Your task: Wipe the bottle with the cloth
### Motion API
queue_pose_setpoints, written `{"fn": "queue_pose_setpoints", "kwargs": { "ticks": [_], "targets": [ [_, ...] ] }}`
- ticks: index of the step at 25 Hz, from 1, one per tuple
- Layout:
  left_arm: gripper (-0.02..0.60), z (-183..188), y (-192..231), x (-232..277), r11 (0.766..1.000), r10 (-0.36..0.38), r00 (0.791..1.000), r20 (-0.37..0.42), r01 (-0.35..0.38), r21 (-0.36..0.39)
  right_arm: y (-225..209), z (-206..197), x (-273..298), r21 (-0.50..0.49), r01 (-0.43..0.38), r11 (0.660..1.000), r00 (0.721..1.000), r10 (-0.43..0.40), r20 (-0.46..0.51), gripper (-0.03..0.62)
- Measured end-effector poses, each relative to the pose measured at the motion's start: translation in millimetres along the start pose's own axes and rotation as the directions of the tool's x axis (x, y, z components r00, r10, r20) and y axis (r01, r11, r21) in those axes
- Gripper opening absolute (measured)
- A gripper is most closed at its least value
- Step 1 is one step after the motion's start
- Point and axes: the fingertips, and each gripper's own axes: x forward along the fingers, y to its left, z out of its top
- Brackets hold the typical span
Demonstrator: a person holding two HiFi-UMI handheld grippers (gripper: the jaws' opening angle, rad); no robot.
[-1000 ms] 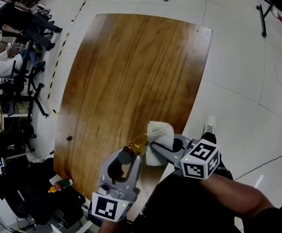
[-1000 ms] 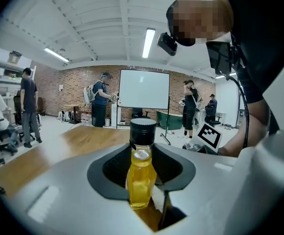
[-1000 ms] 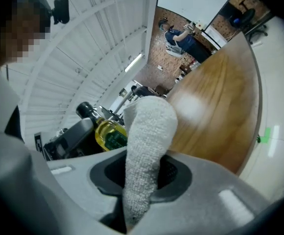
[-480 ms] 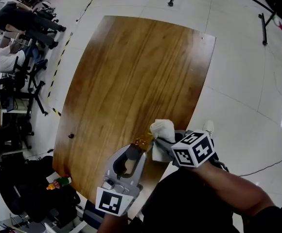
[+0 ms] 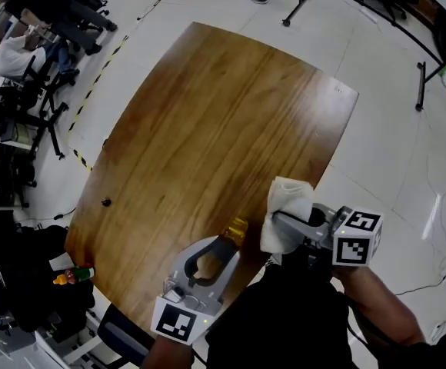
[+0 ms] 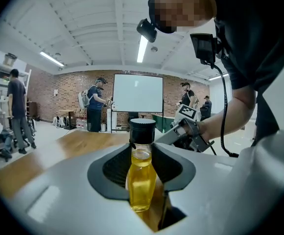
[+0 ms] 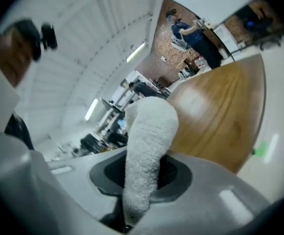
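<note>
A small glass bottle (image 6: 141,177) of yellow liquid with a black cap sits clamped between the jaws of my left gripper (image 6: 143,180). In the head view the bottle (image 5: 234,231) juts out of the left gripper (image 5: 221,249) over the table's near edge. My right gripper (image 7: 141,180) is shut on a folded white cloth (image 7: 147,146). In the head view the cloth (image 5: 286,212) stands up from the right gripper (image 5: 284,225), a short gap to the right of the bottle and not touching it.
The wooden table (image 5: 208,129) stretches away in front, with a small dark speck (image 5: 105,202) near its left edge. A bottle with a red body (image 5: 73,275) lies on dark bags at the lower left. Chairs and people stand at the far left.
The cloth was pressed against the bottle one second ago; now the right gripper has drawn away to the right with it. The left gripper still holds the bottle.
</note>
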Motion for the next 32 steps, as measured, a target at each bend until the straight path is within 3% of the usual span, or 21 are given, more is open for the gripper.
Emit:
{"fn": "queue_pose_setpoints", "kwargs": {
  "ticks": [2,4,6,8,13,18,25,32],
  "targets": [
    [0.139,-0.3,0.5,0.1,1.0,-0.005,1.0,-0.008,0.005,0.008,14.6,15.8,0.4,0.103,-0.215,0.971,0.977,0.213,0.032,0.072],
    [0.138,1.8,2.9,3.0,1.0,-0.001,1.0,-0.015,0.001,0.006,26.6,28.1,11.4,0.163,-0.37,0.915,0.928,0.372,0.015,0.072],
    [0.138,6.2,6.5,5.5,1.0,-0.006,1.0,-0.023,0.006,0.008,40.1,39.5,28.4,0.167,-0.437,0.884,0.893,0.448,-0.037,0.072],
    [0.139,11.3,7.9,7.4,0.999,-0.02,1.0,-0.022,0.021,0.024,53.1,43.9,44.1,0.12,-0.462,0.879,0.872,0.475,-0.12,0.072],
    [0.138,20.4,12.0,10.7,1.0,-0.024,1.0,0.003,0.024,0.008,59.8,31.3,68.5,0.037,-0.482,0.876,0.82,0.465,-0.332,0.072],
    [0.14,15.2,18.4,2.7,0.999,-0.041,0.999,0.03,0.041,-0.002,58.7,18.6,85.8,0.077,-0.501,0.862,0.786,0.49,-0.378,0.072],
    [0.141,16.7,19.1,4.4,0.998,-0.051,0.996,0.066,0.053,-0.026,32.7,3.6,101.4,0.076,-0.433,0.898,0.787,0.418,-0.453,0.072],
    [0.141,19.9,19.8,9.6,0.998,-0.046,0.995,0.089,0.049,-0.039,2.7,-17.4,115.0,-0.101,-0.354,0.93,0.779,0.234,-0.581,0.071]
  ]
}}
